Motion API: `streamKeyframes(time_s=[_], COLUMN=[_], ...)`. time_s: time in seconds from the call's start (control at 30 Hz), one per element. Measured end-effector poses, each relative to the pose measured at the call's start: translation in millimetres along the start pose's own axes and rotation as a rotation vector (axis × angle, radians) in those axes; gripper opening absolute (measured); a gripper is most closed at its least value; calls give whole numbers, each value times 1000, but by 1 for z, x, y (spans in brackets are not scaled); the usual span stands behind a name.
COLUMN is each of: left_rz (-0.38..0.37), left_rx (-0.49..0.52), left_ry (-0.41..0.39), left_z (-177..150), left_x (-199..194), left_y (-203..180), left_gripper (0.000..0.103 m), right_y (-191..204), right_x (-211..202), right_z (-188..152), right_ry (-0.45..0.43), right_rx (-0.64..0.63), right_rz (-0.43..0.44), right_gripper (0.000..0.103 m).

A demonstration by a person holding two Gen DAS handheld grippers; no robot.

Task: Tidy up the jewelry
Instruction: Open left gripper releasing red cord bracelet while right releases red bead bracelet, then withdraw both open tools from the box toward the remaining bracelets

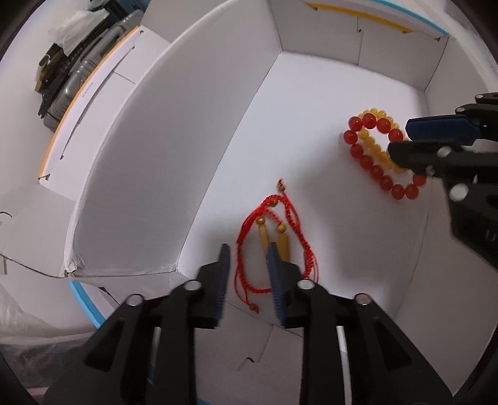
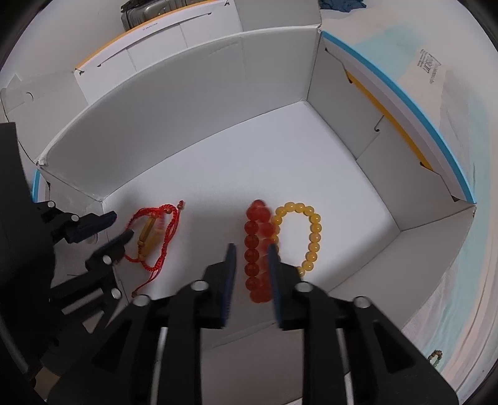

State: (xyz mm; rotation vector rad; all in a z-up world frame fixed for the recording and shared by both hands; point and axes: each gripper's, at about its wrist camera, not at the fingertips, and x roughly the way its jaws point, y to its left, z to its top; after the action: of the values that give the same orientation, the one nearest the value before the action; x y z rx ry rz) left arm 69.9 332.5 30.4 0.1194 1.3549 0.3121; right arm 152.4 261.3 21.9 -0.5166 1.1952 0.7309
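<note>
Box flap (image 2: pixel 162 23) print, cloth (image 2: pixel 431 67) label: both unreadable.

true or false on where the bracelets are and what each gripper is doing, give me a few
1. All the jewelry lies inside the white box. True, for the three pieces here.
2. The red bead bracelet touches the yellow bead bracelet. True.
3. The left gripper holds the red cord bracelet in the air. False: it is open above it, and the bracelet lies on the box floor.
4. The right gripper is shut. False: it is open, its fingers on either side of the red beads.
</note>
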Motion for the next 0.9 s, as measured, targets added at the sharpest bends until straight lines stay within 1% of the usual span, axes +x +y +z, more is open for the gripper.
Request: streamKeyframes(time_s=[0.07,0.1,0.13,0.17,0.27,0.47,0.53,0.67,0.73,0.83,0.9], left_rz=[-1,-1,-2,-2,-3,-34,-35,-44,-48,-50,-56], left_rx=[-6,-8,-8,-6,-10,-47,-47,-60,-72,-95,-117], left_ry=[-16,-24,-35,-42,-64,-109,-124,-157,-184,-221,-250], left_z=[0,0,-1,-3,-6,-10,-12,-17,-19,-21,-23], left_x=[-5,-7,-10,-12,-15,-27,-30,-41,-48,-58,-68], left_y=[0,0,-1,-2,0,5,4,3,4,7,9], left_gripper=[37,44,48,54,55,68,69,76,80,85,90], right_y=[-1,-2,-3,-3,-4,-6,-7,-9,-10,-11,-14], right_x=[-3,-5,-8,-12,-24,-37,-43,-57,-64,-75,-82], right_z=[-2,-2,-2,-3,-4,-6,-8,-9,-12,-15,-19], right_ry=[-13,-23,-30,-46,-88,-130,-155,-190,-207,-236,-253], right_rx=[3,5,5,4,1,2,6,18,17,20,29], right_rz=[-1,-1,-2,-6,-17,-21,-29,-35,-42,-50,-53], right_gripper=[31,33,35,38,45,54,57,60,65,66,67])
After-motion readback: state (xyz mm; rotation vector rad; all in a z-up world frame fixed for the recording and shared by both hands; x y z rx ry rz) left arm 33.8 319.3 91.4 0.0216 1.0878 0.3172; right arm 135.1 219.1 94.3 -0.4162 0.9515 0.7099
